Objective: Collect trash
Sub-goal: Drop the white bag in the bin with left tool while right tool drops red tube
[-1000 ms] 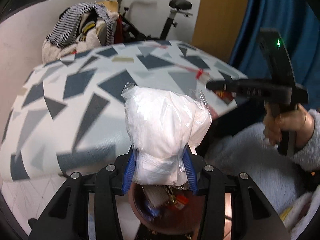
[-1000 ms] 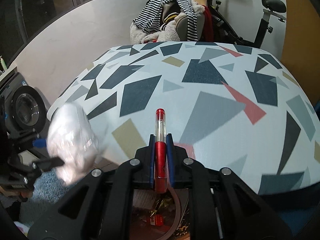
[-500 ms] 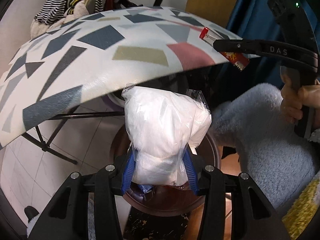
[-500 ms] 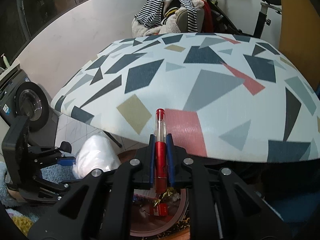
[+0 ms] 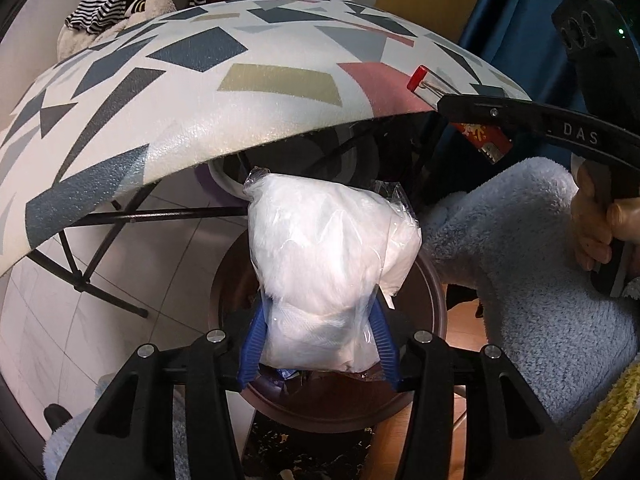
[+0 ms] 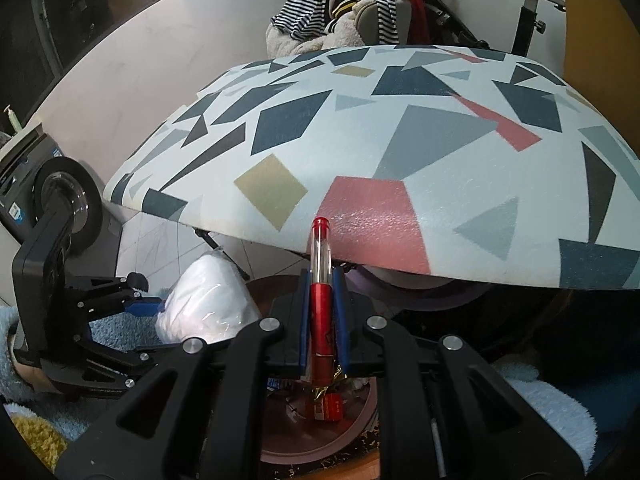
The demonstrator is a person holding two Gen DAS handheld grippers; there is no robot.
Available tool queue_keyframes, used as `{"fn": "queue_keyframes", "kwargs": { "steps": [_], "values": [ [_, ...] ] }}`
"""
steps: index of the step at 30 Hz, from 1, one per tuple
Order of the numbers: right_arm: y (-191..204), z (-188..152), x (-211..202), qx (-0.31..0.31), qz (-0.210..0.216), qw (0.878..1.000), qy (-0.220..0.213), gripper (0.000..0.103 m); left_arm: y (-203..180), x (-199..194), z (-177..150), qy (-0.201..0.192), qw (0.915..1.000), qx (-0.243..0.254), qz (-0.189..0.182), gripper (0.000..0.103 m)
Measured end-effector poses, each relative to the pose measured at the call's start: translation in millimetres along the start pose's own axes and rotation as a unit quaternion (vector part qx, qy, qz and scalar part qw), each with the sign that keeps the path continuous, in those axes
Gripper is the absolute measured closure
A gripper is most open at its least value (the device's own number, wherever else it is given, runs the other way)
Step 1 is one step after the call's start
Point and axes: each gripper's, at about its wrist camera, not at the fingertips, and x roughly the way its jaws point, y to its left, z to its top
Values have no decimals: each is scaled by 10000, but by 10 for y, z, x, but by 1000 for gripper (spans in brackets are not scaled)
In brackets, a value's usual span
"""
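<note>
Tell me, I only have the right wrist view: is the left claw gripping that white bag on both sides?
Observer: Yes. In the left wrist view, both blue pads of the left claw press against the lower end of the plastic bag.
Operator: Is the bag over the bin?
Observer: From that camera the bag covers most of the brown bin's opening, so it looks lined up with it.
Operator: Is anything else in my claw besides the pen?
Observer: A red wrapper sticks out beneath the right claw, behind the pen.
</note>
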Motion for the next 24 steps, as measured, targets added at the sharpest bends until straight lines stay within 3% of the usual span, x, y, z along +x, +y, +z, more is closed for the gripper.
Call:
{"fn": "queue_keyframes", "kwargs": {
  "steps": [11, 19, 24],
  "values": [
    [74, -57, 151, -96, 80, 9996, 267, 88, 168, -24, 40, -173, 9990, -357, 186, 39],
    [210, -125, 335, -387, 139, 9973, 612, 88, 314, -245, 36, -650, 9945, -767, 277, 32],
    [336, -194, 481, -679, 132, 9933, 922, 88, 415, -471, -3, -1130, 9866, -1093, 433, 26]
  ]
}}
